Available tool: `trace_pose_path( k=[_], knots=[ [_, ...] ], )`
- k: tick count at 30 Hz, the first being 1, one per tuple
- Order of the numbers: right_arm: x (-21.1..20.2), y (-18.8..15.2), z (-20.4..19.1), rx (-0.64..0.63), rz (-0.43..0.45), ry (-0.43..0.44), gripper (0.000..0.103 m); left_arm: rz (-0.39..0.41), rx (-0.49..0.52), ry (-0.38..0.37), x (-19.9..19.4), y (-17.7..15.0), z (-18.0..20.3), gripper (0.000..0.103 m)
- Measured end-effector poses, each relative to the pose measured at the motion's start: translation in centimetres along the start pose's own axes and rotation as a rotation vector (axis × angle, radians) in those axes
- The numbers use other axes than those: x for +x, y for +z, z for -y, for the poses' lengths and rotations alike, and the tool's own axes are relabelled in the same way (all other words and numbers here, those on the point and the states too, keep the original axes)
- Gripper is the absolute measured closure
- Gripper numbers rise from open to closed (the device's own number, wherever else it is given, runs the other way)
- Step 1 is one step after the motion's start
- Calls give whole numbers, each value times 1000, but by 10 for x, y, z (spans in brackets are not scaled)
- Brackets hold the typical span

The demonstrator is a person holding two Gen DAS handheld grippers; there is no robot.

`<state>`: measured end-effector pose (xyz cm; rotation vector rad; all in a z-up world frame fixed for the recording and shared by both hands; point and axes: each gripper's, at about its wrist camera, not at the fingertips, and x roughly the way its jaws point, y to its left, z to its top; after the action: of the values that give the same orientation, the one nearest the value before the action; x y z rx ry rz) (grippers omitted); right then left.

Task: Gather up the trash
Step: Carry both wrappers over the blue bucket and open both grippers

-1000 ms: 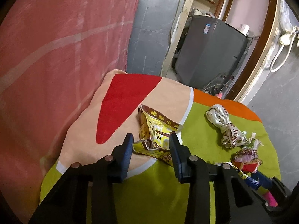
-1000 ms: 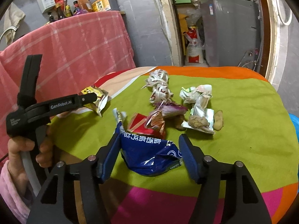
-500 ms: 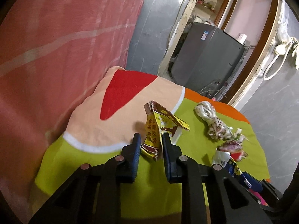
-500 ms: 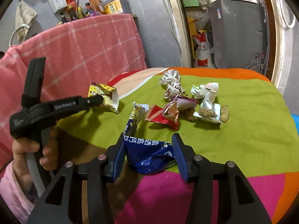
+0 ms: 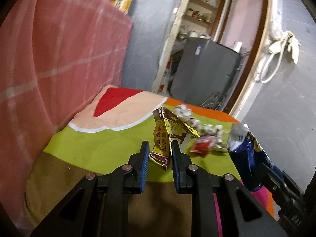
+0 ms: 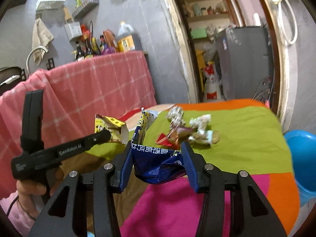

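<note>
My left gripper (image 5: 159,146) is shut on a crumpled yellow snack wrapper (image 5: 162,138), held up off the table. In the right wrist view the same yellow wrapper (image 6: 110,126) sticks out past the left gripper's fingertips (image 6: 103,135), which a hand holds at the left. My right gripper (image 6: 157,148) is shut on a blue snack bag (image 6: 156,164), lifted above the colourful tablecloth (image 6: 246,138). The blue bag (image 5: 246,154) also shows at the right of the left wrist view. A pile of crumpled wrappers and scraps (image 6: 189,130) lies on the green part of the cloth.
A pink checked cloth (image 6: 102,85) covers a counter at the left, with bottles (image 6: 98,45) behind it. A blue plastic bin (image 6: 302,158) stands off the table's right edge. A grey appliance (image 6: 244,63) stands in the doorway beyond.
Both grippers closed on their wrappers, the left on the yellow one and the right on the blue bag, then lifted them off the tablecloth and drew back from the pile.
</note>
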<state>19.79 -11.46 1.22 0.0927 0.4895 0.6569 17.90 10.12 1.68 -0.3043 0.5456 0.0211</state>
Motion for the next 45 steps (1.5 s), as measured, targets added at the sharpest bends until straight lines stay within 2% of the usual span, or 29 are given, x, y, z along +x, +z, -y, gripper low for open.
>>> trace_pose_path(
  k=[5, 13, 20, 26, 35, 45],
  knots=[
    [-31, 4, 7, -45, 94, -81, 58, 72, 53, -41, -13, -2, 39, 85],
    [-86, 15, 57, -41, 235, -270, 58, 131, 138, -170, -2, 0, 125, 85],
    [-122, 18, 130, 16, 293, -456, 58, 115, 190, -307, 35, -4, 212, 85],
    [-135, 11, 190, 92, 300, -549, 57, 74, 251, -368, 69, -7, 272, 85],
    [-137, -7, 248, 180, 274, -616, 57, -31, 266, -387, 127, -18, 313, 85],
    [-128, -12, 275, 222, 241, -631, 54, -117, 252, -387, 165, -24, 321, 84]
  ],
)
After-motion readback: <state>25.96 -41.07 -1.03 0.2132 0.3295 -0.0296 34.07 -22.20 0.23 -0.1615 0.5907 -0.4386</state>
